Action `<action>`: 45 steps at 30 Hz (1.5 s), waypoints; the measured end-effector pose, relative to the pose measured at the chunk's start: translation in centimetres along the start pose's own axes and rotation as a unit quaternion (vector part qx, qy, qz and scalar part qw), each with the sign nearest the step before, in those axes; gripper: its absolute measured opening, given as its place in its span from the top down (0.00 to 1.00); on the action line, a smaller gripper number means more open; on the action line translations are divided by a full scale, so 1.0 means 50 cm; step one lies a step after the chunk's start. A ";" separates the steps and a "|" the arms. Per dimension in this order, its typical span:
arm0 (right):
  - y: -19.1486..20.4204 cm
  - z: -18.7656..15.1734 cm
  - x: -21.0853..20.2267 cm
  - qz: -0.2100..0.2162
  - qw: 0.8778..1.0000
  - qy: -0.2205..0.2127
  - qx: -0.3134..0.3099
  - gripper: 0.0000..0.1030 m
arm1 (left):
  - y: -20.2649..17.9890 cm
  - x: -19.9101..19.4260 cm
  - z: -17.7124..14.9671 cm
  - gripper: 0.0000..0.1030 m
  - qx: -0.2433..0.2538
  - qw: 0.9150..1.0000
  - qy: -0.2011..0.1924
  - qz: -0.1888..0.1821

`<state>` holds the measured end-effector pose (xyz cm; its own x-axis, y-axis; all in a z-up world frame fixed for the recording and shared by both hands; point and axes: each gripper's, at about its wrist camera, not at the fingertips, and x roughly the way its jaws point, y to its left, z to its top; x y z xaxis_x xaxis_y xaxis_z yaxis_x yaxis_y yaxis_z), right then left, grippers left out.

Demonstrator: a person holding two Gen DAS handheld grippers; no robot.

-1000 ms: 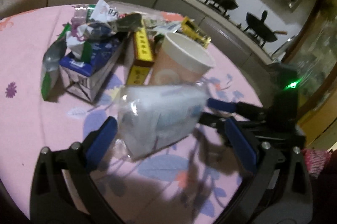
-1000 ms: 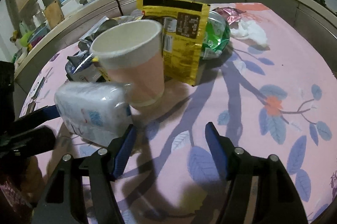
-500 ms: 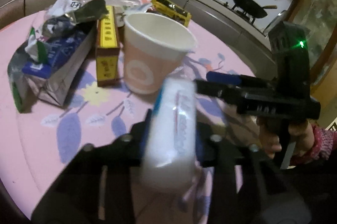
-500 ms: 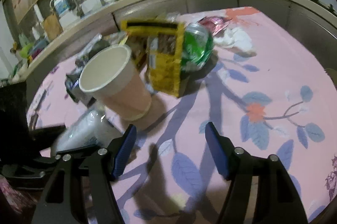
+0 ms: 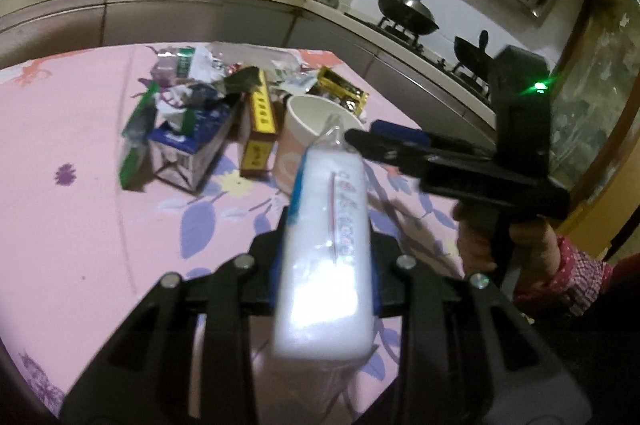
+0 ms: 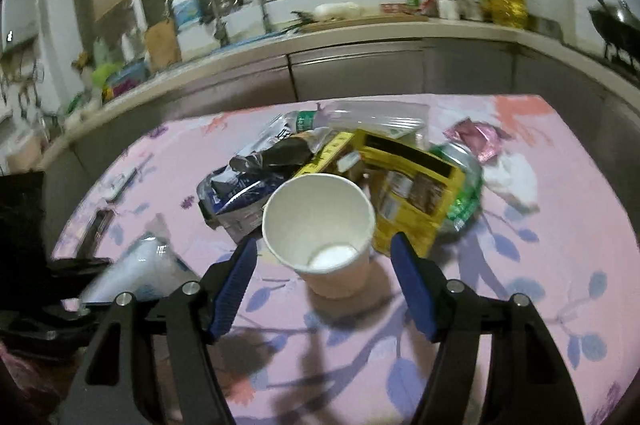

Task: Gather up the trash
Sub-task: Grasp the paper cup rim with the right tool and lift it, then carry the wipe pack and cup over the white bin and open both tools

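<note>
Now | my left gripper [image 5: 326,265] clamped on tissue pack [image 5: 326,245] | right gripper [image 6: 322,265] apart, paper cup [image 6: 320,229] centre frame, between its fingers

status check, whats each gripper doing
Left gripper shut on tissue pack. Right gripper open, straddling paper cup. Trash pile crowds behind cup.

Between the right gripper [image 6: 324,257]'s spread jaws stands the paper cup [image 6: 320,225], with a slim gap either side; bare pink tablecloth [image 6: 540,305] lies open right of them; beyond the cup, a yellow packet [image 6: 408,193] and dark wrappers [image 6: 256,177] crowd the way; the tissue pack [image 5: 328,249] fills the left gripper [image 5: 326,265]'s jaws, blocking straight ahead.
</note>
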<state>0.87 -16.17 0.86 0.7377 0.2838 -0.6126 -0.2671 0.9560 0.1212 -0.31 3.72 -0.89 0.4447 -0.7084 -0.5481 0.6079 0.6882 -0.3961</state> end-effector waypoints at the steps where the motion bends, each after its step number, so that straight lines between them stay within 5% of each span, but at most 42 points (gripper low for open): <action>1: 0.008 0.004 0.015 -0.013 1.000 0.003 -0.016 0.30 | -0.003 -0.001 0.000 0.71 0.000 1.000 0.000 0.004; 4: 0.011 0.004 0.044 -0.020 0.999 0.009 -0.030 0.32 | -0.010 0.002 -0.001 0.71 0.001 1.000 0.007 0.017; 8: -0.008 -0.004 0.043 0.012 1.000 0.013 -0.022 0.62 | -0.021 0.018 0.001 0.71 0.008 0.999 0.026 0.030; 16: -0.150 -0.065 -0.124 -0.015 0.996 -0.066 0.052 0.63 | -0.147 0.120 0.067 0.71 0.077 0.995 0.066 -0.009; 21: -0.351 -0.139 -0.261 -0.111 0.971 -0.135 0.162 0.63 | -0.306 0.274 0.146 0.71 0.140 0.984 0.096 -0.062; 27: -0.569 -0.219 -0.377 -0.214 0.925 -0.169 0.264 0.63 | -0.512 0.513 0.240 0.71 0.162 0.968 0.136 -0.134; 31: -0.678 -0.273 -0.403 -0.249 0.900 -0.167 0.315 0.62 | -0.613 0.661 0.268 0.71 0.161 0.962 0.160 -0.149; 35: -0.732 -0.296 -0.390 -0.257 0.893 -0.154 0.337 0.55 | -0.658 0.777 0.270 0.71 0.148 0.962 0.187 -0.133; 37: -0.754 -0.306 -0.380 -0.251 0.890 -0.149 0.351 0.45 | -0.663 0.823 0.264 0.56 0.138 0.964 0.198 -0.112; 38: -0.754 -0.313 -0.380 -0.248 0.888 -0.150 0.356 0.39 | -0.663 0.842 0.261 0.38 0.133 0.965 0.204 -0.096; 40: -0.765 -0.319 -0.372 -0.243 0.884 -0.155 0.369 0.27 | -0.654 0.851 0.256 0.33 0.127 0.969 0.195 -0.078; 45: -0.754 -0.322 -0.381 -0.250 0.873 -0.178 0.379 0.26 | -0.630 0.833 0.264 0.33 0.099 0.973 0.192 -0.083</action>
<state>-13.11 -58.80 -4.62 0.8264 -0.3075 -0.4717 0.5312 0.7036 0.4719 7.74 -49.53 -1.50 0.0745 -0.6698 -0.7388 0.7826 0.4985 -0.3730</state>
